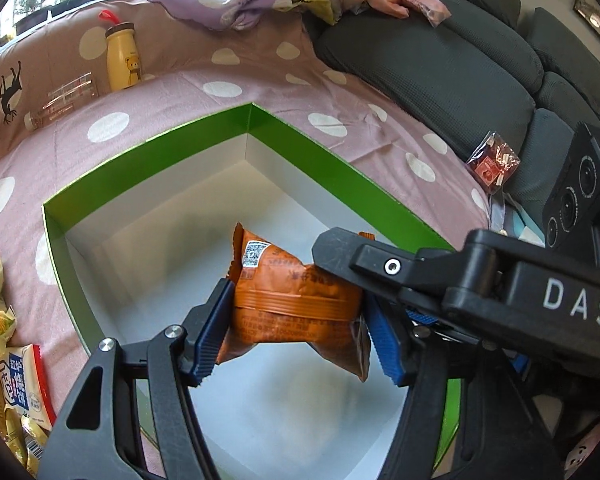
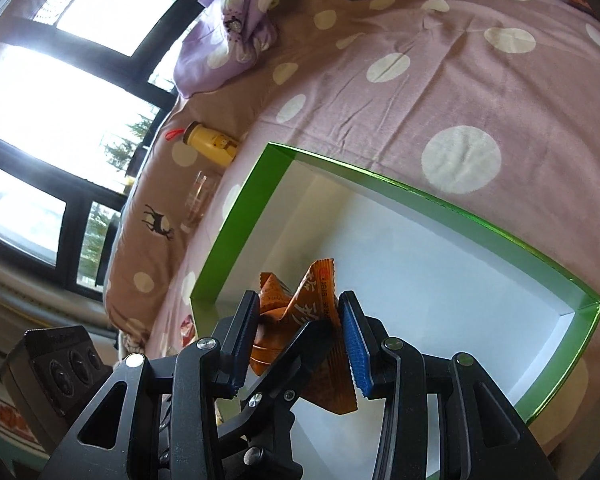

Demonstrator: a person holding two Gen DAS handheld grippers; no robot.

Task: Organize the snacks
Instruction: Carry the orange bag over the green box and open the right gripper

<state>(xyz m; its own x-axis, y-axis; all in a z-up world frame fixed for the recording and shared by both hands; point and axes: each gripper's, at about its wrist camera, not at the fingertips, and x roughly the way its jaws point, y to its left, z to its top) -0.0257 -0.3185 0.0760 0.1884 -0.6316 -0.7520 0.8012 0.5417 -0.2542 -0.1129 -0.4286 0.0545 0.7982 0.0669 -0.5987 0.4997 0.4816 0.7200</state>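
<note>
From my left wrist, my left gripper (image 1: pixel 296 328) and right gripper (image 1: pixel 328 256) both clamp one orange snack packet (image 1: pixel 292 300) above the empty green box (image 1: pixel 204 136); uneven release could tear or flip it. From my right wrist, the left finger crosses my jaws, while the yellow bottle (image 2: pixel 212 144) and glass (image 2: pixel 198 196) lie clear.

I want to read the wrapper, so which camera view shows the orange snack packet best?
The left wrist view: the orange snack packet faces the camera nearly whole, its code label and seams showing. In the right wrist view the packet is crumpled, partly hidden behind the other tongs' black finger, with only fragments of print visible.
</note>
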